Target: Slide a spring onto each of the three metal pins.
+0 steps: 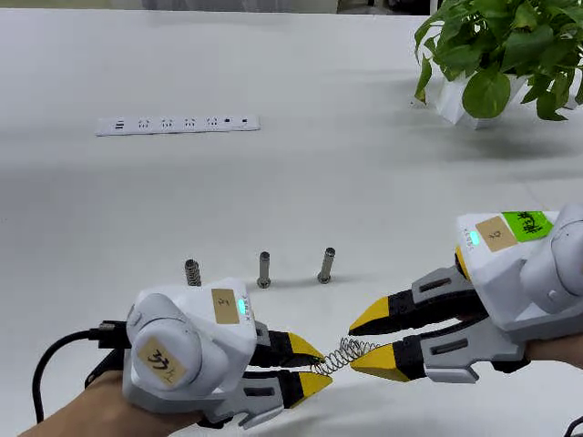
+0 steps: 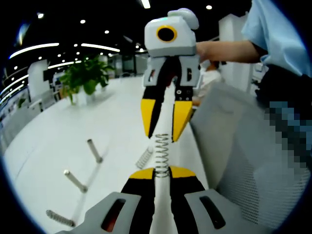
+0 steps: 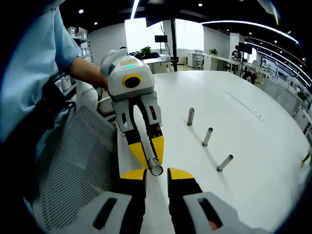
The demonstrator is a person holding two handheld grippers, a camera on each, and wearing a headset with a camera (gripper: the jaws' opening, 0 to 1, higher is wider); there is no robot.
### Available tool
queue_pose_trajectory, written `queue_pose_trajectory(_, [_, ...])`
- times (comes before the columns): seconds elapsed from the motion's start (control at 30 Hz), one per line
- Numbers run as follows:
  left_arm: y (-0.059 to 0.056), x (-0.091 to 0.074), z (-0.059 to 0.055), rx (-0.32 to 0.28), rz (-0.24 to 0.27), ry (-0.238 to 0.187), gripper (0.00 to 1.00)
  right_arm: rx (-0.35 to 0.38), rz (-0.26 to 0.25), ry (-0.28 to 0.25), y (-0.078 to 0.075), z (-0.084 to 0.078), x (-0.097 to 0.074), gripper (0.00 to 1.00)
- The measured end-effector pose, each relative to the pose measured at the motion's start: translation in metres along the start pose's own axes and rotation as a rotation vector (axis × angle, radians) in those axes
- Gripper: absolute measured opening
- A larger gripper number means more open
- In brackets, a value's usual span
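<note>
Left claw (image 1: 317, 366): pressed together on one end of the spring (image 1: 344, 353), by the worktop's (image 1: 364, 182) near edge.
Right claw (image 1: 372, 341): spread, yellow tips on either side of the spring's free end; contact could not be told.
Spring: spanned the gap between the two claws.
Pins: stood in a row further in from the near edge.
Left-end pin (image 3: 191, 109): carried another spring (image 3: 190, 118).
Middle pin (image 1: 264, 269): bare.
Right-end pin (image 1: 326, 265): bare.
</note>
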State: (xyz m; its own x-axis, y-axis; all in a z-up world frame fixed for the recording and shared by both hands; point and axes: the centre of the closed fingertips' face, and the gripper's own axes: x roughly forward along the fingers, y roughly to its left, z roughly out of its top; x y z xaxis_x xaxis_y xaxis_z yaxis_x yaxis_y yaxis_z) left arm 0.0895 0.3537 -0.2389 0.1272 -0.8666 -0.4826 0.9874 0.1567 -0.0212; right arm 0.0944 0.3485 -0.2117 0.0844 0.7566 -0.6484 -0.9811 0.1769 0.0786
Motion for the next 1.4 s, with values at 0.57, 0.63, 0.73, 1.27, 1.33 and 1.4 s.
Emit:
queue_pose_trajectory(0.57, [0.000,-0.003,0.000,0.007,-0.001,-0.002,0.10,-0.007,0.012,0.007,0.008,0.009,0.003,0.12])
queue_pose_trajectory(0.63, [0.000,-0.002,-0.001,0.007,-0.001,0.005,0.10,-0.043,0.003,0.034,0.008,0.008,0.003,0.12])
queue_pose_trajectory(0.73, [-0.001,-0.001,-0.002,0.003,-0.003,0.014,0.10,-0.066,-0.001,0.054,0.010,0.009,0.005,0.12])
queue_pose_trajectory(1.27, [-0.004,0.005,-0.006,0.000,-0.016,0.046,0.09,-0.189,-0.008,0.158,0.013,0.006,0.008,0.12])
queue_pose_trajectory(1.33, [-0.005,0.006,-0.006,0.002,-0.020,0.044,0.09,-0.191,-0.006,0.159,0.013,0.006,0.007,0.13])
queue_pose_trajectory(1.4, [-0.006,0.006,-0.005,0.004,-0.021,0.041,0.09,-0.176,0.000,0.158,0.014,0.006,0.006,0.21])
